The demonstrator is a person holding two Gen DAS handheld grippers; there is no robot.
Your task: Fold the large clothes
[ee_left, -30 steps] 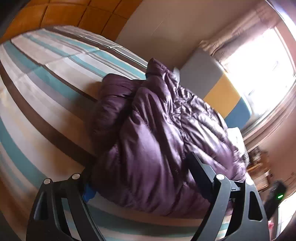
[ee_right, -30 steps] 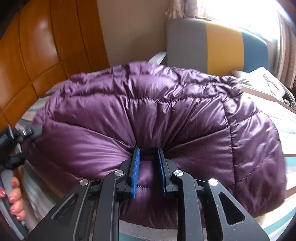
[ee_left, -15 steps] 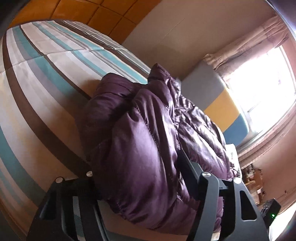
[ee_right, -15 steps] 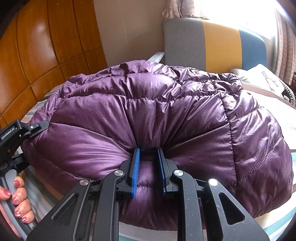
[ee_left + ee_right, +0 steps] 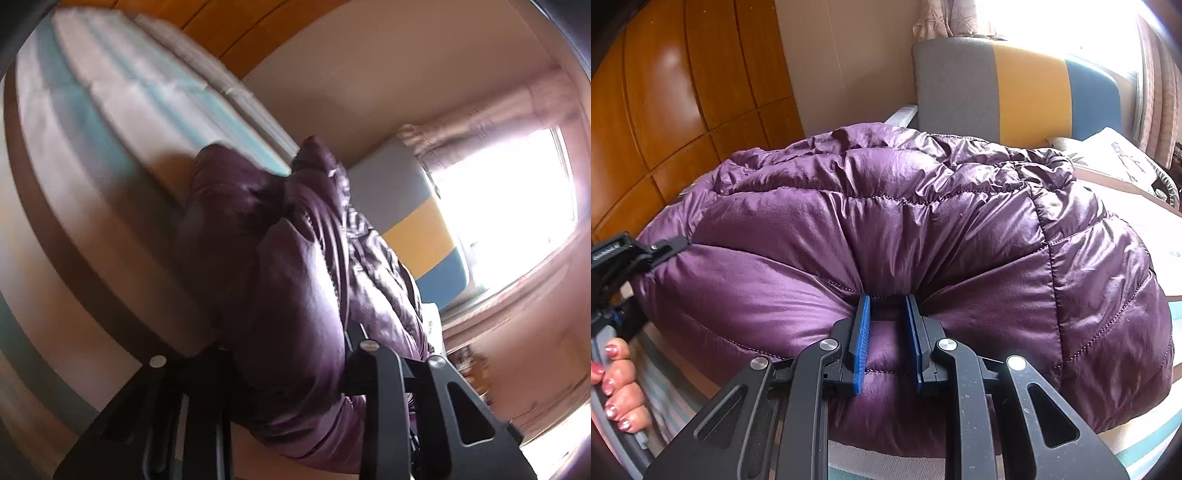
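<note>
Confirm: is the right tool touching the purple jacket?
Touching. The right wrist view shows the right tool pinching a fold of the purple jacket between its blue pads.

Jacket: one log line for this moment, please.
jacket: bunched on bed | right gripper: shut on jacket | left gripper: on jacket edge, closure unclear

Bare bedspread (image 5: 122,155) apparently left of jacket (image 5: 295,295)

Striped bedsheet (image 5: 110,155) in white, teal and brown, wooden wall panels (image 5: 683,92) far left, grey, yellow and blue headboard (image 5: 1015,88) far right, white printed pillow (image 5: 1115,158) near it, bright curtained window (image 5: 509,192)
</note>
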